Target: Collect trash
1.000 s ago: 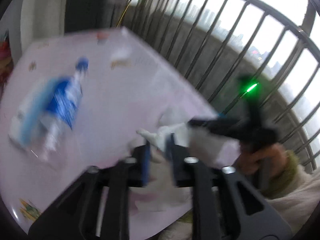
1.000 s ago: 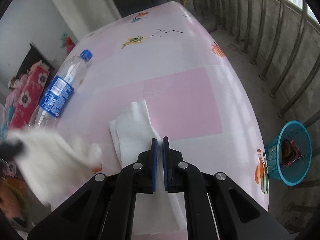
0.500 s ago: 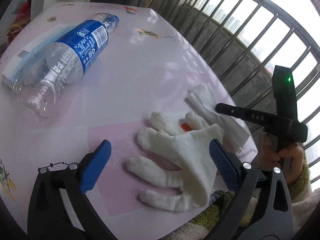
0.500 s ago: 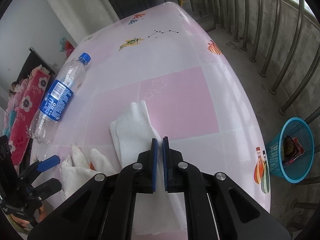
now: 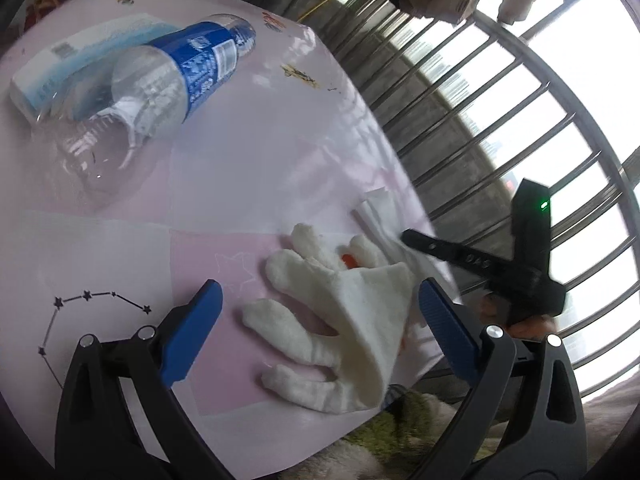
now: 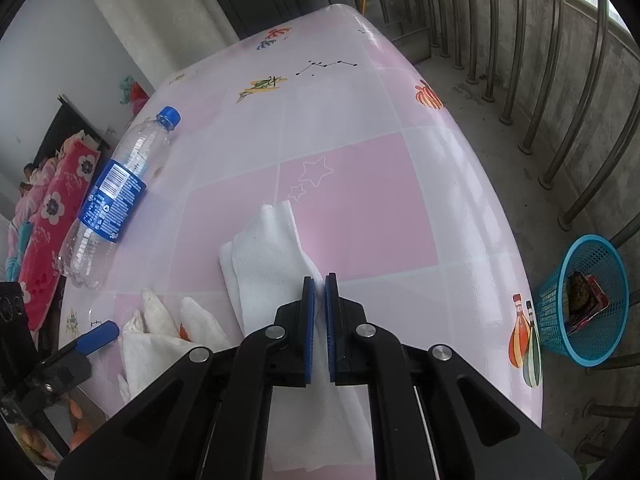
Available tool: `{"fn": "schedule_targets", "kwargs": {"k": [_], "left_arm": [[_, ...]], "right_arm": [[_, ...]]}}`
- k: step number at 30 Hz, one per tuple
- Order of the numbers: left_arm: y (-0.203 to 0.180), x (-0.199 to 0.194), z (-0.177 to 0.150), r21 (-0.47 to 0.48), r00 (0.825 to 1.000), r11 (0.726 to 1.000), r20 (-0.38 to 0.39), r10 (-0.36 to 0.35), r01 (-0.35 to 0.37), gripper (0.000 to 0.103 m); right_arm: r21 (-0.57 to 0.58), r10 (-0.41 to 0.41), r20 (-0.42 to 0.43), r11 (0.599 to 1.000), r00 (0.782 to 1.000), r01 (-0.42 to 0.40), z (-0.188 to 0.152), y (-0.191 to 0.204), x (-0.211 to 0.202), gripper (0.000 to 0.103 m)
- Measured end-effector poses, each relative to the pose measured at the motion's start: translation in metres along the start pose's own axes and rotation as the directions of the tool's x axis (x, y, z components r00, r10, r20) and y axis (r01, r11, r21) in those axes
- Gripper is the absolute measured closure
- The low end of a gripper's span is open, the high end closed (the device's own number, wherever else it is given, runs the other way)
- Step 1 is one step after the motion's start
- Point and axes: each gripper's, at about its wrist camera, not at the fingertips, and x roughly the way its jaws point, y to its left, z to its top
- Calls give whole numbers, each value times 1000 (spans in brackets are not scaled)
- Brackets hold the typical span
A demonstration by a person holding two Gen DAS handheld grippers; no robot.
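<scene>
On the pink table point(image 6: 352, 208), a bottle point(image 6: 112, 196) with a blue label, print unreadable, lies left of the tissue point(image 6: 272, 256). The right gripper point(image 6: 319, 320) pinches that tissue near the table's near edge. The left gripper point(image 5: 320, 332) gapes around the white glove point(image 5: 340, 320), untouched. A blue basket point(image 6: 584, 304) stands beyond the table's right edge.

Left gripper point(image 5: 316, 334): black arms, blue ribbed pads, silver screws. Right gripper point(image 6: 319, 326): the same black frame, blue pads, silver screws; at right in the left view, it shows a green light.
</scene>
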Motion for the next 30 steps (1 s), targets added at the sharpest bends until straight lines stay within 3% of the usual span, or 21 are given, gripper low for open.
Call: {"fn": "schedule_targets", "kwargs": {"k": [3, 6, 10, 12, 18, 25, 30], "left_arm": [[0, 1, 1, -9, 1000, 1000, -11, -5, 5, 9], [-8, 3, 0, 4, 998, 999, -27, 52, -52, 9], [-24, 2, 0, 100, 997, 993, -22, 70, -68, 11], [-35, 2, 0, 159, 997, 985, -17, 73, -69, 26], [-49, 19, -1, 243, 989, 963, -65, 136, -116, 52], [-54, 36, 0, 315, 969, 927, -67, 236, -204, 66], [-53, 31, 1, 325, 969, 921, -48, 241, -213, 80]], "right_arm": [[2, 1, 0, 1000, 1000, -1, 0, 0, 0, 97], [1, 0, 1, 1000, 1000, 0, 0, 1, 0, 97], [0, -1, 1, 1000, 1000, 1, 0, 0, 0, 97], [1, 0, 2, 1000, 1000, 0, 0, 0, 0, 97], [-3, -4, 4, 1000, 1000, 4, 1, 1, 0, 97], [-9, -11, 13, 1000, 1000, 12, 0, 3, -1, 97], [-2, -4, 18, 1000, 1000, 4, -1, 2, -1, 97]]}}
